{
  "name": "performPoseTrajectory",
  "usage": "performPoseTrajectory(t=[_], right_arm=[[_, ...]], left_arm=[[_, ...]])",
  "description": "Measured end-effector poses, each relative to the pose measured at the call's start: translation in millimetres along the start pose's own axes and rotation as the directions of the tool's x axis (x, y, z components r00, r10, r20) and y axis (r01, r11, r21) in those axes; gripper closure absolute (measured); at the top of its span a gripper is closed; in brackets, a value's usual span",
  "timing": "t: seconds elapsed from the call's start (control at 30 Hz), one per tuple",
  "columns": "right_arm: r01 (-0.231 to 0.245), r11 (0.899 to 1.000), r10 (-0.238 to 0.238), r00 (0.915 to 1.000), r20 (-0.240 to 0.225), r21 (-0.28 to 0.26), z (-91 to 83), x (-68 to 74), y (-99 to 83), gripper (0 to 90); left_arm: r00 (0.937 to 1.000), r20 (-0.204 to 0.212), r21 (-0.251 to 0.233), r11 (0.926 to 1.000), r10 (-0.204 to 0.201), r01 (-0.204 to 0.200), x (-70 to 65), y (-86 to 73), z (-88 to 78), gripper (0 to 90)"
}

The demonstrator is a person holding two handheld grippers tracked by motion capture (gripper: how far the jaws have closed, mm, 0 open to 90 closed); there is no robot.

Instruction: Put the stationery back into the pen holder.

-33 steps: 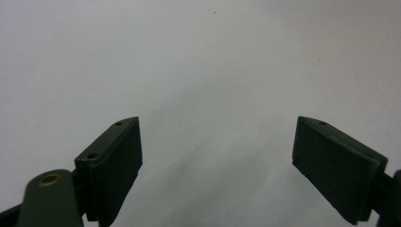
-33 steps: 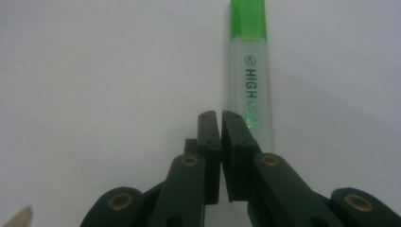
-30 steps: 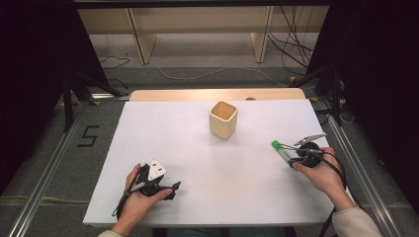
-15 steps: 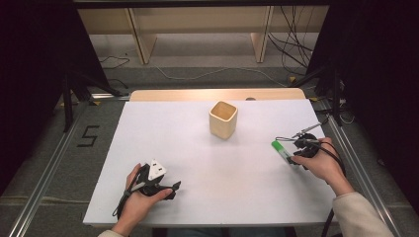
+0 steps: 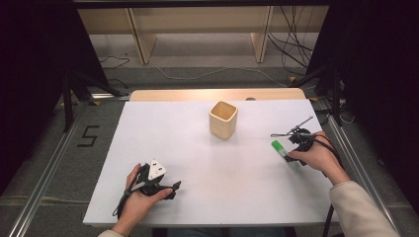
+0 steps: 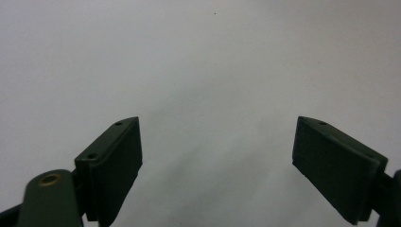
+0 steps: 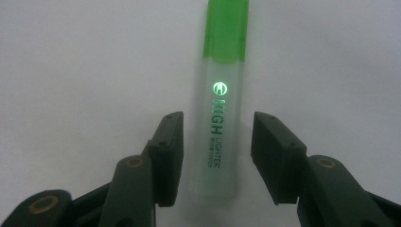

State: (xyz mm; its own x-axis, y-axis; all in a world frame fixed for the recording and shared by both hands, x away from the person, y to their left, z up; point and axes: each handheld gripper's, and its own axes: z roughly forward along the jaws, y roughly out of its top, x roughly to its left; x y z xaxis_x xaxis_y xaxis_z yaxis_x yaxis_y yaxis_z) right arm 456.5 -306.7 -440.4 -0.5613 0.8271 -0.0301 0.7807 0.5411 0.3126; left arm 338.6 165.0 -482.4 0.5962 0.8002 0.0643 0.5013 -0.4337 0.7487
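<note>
One highlighter between parted right tongs; one cup; left tongs open

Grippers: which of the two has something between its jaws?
The right gripper: its jaws straddle the green-capped translucent highlighter lying on the white table, not yet closed on it. The left gripper is wide open over bare table.

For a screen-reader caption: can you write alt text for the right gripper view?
A green highlighter lies on a white table, pointing away, its pale barrel between the right gripper's two black fingers. A small gap shows on each side, so they are not clamped on it.
</note>
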Motion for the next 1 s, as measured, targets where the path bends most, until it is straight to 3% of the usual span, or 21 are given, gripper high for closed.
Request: performPoseTrajectory(t=[0.2,0.27,0.3,0.57,1.0], right_arm=[[-0.001,0.999,0.001,1.0000,-0.003,0.032,1.7,0.8,4.8,54.2],[0.018,0.999,-0.018,0.9998,0.003,0.028,2.7,-0.1,5.0,54.2],[0.000,0.999,0.000,1.0000,-0.006,0.047,2.7,0.7,6.2,54.3],[0.006,0.996,-0.005,0.9999,-0.013,0.091,8.5,0.6,7.6,55.0],[-0.008,0.991,0.010,0.9999,-0.013,0.132,13.1,-0.9,10.4,56.9]], left_arm=[[1.0000,0.001,0.000,1.0000,0.000,0.000,-0.1,0.0,0.0,16.5],[1.0000,-0.001,-0.001,1.0000,0.000,0.000,-0.2,0.1,0.2,16.5],[1.0000,-0.002,-0.003,1.0000,0.000,0.000,-0.4,0.1,0.3,16.6],[1.0000,0.000,-0.002,1.0000,0.000,0.000,-0.2,0.2,0.2,16.6],[1.0000,0.002,-0.001,1.0000,0.000,0.000,-0.3,0.7,0.4,16.6]])
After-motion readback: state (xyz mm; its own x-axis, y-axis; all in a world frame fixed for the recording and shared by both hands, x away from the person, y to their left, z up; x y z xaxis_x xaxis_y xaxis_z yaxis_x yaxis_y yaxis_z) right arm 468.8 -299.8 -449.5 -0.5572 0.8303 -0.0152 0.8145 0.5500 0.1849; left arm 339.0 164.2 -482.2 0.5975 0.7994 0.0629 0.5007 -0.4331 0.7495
